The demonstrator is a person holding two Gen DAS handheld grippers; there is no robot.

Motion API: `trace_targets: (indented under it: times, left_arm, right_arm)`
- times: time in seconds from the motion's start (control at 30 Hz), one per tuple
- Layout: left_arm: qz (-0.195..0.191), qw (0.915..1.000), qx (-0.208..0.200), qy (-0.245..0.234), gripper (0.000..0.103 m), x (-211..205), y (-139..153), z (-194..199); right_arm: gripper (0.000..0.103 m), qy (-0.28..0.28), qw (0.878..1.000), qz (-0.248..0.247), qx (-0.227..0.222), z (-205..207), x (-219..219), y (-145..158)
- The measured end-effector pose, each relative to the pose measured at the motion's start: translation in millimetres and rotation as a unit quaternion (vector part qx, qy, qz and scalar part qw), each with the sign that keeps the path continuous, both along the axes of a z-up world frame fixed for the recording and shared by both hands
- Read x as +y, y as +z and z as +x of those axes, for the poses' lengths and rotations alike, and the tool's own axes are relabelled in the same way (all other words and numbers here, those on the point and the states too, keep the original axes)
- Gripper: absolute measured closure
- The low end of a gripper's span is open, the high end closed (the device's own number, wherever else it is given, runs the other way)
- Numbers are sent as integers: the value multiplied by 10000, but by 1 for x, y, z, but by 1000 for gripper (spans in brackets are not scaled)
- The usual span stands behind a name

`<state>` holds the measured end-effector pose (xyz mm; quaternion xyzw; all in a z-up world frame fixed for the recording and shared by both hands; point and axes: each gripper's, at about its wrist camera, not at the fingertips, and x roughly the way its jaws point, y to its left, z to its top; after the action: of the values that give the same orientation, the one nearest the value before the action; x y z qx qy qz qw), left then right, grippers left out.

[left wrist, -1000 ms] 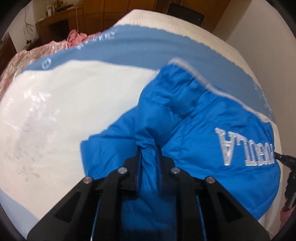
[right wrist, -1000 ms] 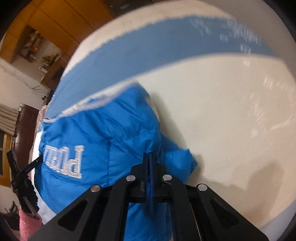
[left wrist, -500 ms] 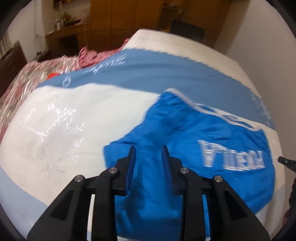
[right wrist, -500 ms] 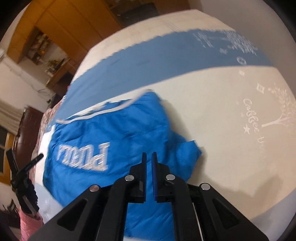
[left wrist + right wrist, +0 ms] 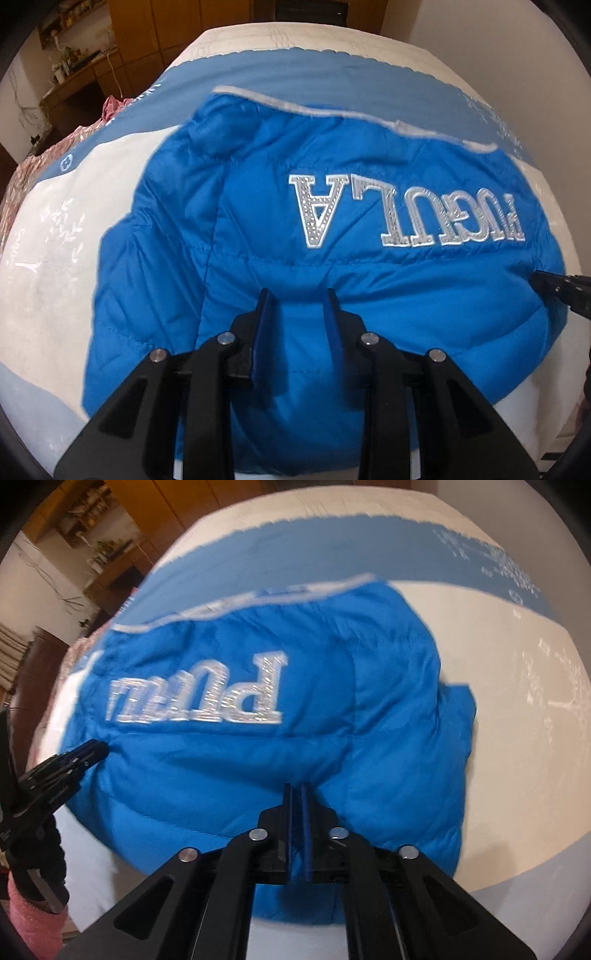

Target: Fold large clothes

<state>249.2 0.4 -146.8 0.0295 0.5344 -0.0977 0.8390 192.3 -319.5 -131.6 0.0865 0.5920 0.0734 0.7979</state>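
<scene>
Nearest in the left wrist view, the left gripper [image 5: 299,295] hangs over the near part of the blue padded jacket [image 5: 332,258]; its jaws have just been opening and stand apart, released, with only the jacket's surface showing in the gap and no fabric pinched. In the right wrist view the right gripper [image 5: 297,790] has its fingers clenched together, a thin slit between the pads, and nothing visibly caught in them; it too hovers above the near edge of the jacket [image 5: 258,757].

The jacket lies folded into a compact bundle on the bed cover [image 5: 74,258], its silver embroidered lettering [image 5: 406,214] facing up and reading upside down from the near side; a pale trim edge [image 5: 332,110] runs along its far side; a sleeve end pokes out at the right in the right wrist view.

Beyond the jacket a broad blue band [image 5: 295,77] crosses the white cover; farther off, left, lies a pink patterned cloth [image 5: 55,155]; at the far wall stands wooden furniture [image 5: 147,33].
</scene>
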Motion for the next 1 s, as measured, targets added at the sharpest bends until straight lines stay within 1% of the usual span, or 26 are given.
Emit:
trace_targets:
  times: [0.1, 0.2, 0.3, 0.33, 0.37, 0.4, 0.47, 0.53, 0.6, 0.63, 0.7, 0.77, 0.9, 1.0]
  left_arm:
    - [136, 9998, -91, -68, 74, -4, -4, -3]
    - [35, 10000, -14, 9, 74, -1, -3, 0]
    - [-111, 9998, 61, 164, 76, 5, 7, 0]
    - [-196, 9996, 28, 182, 76, 7, 14, -5]
    - [-251, 9996, -38, 150, 76, 8, 21, -12]
    - [-253, 9996, -96, 99, 75, 6, 25, -18]
    - [-111, 9996, -254, -46, 75, 0, 32, -34]
    - [-92, 9997, -218, -118, 75, -2, 27, -43]
    - [-49, 9999, -105, -120, 75, -3, 15, -45]
    - [-37, 9999, -61, -116, 75, -3, 8, -45]
    - [-95, 9999, -27, -124, 74, -3, -2, -46]
    - [-140, 9998, -52, -149, 74, -2, -11, -44]
    - [-157, 9998, -46, -125, 74, -3, -16, -44]
    - [-231, 9996, 83, -109, 75, -2, -9, -41]
  right_arm:
    - [103, -122, 9997, 186, 46, 2, -6, -20]
    - [103, -173, 9996, 193, 78, 4, -6, -23]
    - [102, -203, 9995, 216, 64, 4, -9, -16]
    - [98, -199, 9995, 248, 24, -1, -10, -9]
    - [98, -178, 9994, 283, -48, -6, -10, -2]
    - [97, -157, 9994, 285, -97, -10, -10, 3]
    - [97, -20, 9994, 306, -183, -24, -6, 17]
    - [97, 81, 9994, 288, -186, -33, -2, 22]
    - [97, 102, 9996, 246, -122, -38, 2, 19]
    - [97, 89, 9997, 233, -25, -38, 5, 13]
    - [101, 39, 9996, 221, 143, -38, 4, -4]
    - [103, 47, 9996, 228, 152, -34, 4, -18]
    - [103, 14, 9994, 316, 140, -29, 2, -27]
    - [103, -5, 9989, 421, 221, -27, -3, -25]
